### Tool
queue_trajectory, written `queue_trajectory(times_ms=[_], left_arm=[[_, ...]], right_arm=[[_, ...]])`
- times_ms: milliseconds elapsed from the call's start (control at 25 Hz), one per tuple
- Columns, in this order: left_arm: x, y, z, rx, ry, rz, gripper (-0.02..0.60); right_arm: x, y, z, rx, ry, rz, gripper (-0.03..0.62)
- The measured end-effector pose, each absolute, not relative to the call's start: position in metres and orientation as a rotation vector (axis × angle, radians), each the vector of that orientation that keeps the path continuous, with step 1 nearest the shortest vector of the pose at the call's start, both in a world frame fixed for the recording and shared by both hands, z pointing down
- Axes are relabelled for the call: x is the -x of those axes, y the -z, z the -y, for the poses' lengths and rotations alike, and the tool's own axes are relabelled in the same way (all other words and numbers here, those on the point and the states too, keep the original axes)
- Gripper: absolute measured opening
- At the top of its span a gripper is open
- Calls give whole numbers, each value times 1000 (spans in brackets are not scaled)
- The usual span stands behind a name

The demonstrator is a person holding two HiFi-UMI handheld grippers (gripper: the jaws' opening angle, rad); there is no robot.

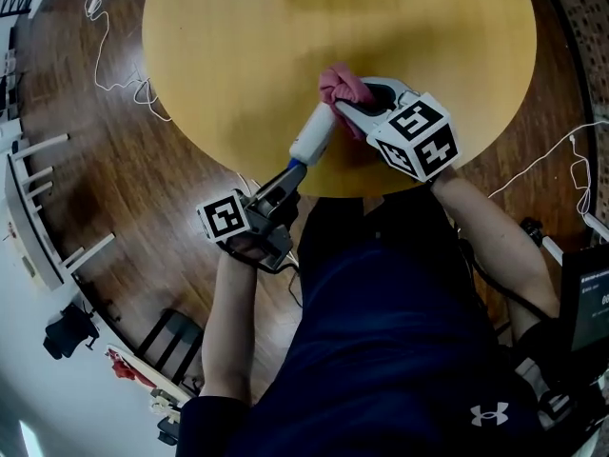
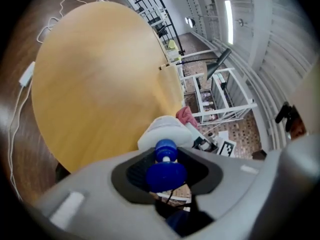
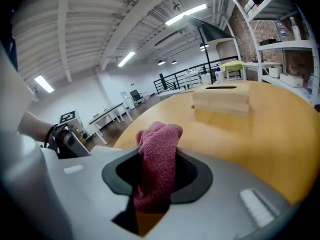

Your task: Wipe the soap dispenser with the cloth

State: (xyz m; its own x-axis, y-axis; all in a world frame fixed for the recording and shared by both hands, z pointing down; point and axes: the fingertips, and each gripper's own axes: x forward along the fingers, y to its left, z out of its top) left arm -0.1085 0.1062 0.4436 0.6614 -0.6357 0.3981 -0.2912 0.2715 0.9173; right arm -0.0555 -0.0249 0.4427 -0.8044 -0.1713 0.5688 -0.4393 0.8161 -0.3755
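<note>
The left gripper fingers are clamped on the pump neck of the soap dispenser, held above the counter edge with its long axis pointing away toward the right gripper, whose fingers pinch the cloth just beside its far end.

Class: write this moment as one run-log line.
left tongs: shut on soap dispenser | right tongs: shut on cloth | cloth at dispenser's far end

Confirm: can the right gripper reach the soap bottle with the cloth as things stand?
Probably yes. The right gripper holds the cloth right beside the bottle, which the left gripper grips by its pump; nothing lies between.
</note>
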Motion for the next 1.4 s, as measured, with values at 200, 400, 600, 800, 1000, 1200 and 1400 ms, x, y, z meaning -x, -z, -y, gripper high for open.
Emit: queue_trajectory(times_ms=[200, 400, 600, 800, 1000, 1200, 1400], left_arm=[[107, -448, -108, -1299, 282, 878, 138], [109, -446, -109, -1267, 286, 884, 138], [110, -449, -110, -1310, 242, 880, 138], [112, -455, -113, -1396, 137, 886, 138], [107, -462, -112, -1857, -347, 917, 139], [107, -473, -112, -2300, -940, 948, 138], [103, -494, -111, -2462, -1221, 946, 140]], right_arm=[[73, -409, -6, -330, -631, 2569, 133], [110, -394, -59, -94, -608, 2623, 133], [73, -433, -7, -359, -645, 2528, 132], [27, -461, 31, -544, -767, 2376, 133], [16, -455, 29, -576, -840, 2401, 133], [24, -460, 18, -521, -815, 2406, 133], [31, -476, -9, -416, -778, 2373, 133]])
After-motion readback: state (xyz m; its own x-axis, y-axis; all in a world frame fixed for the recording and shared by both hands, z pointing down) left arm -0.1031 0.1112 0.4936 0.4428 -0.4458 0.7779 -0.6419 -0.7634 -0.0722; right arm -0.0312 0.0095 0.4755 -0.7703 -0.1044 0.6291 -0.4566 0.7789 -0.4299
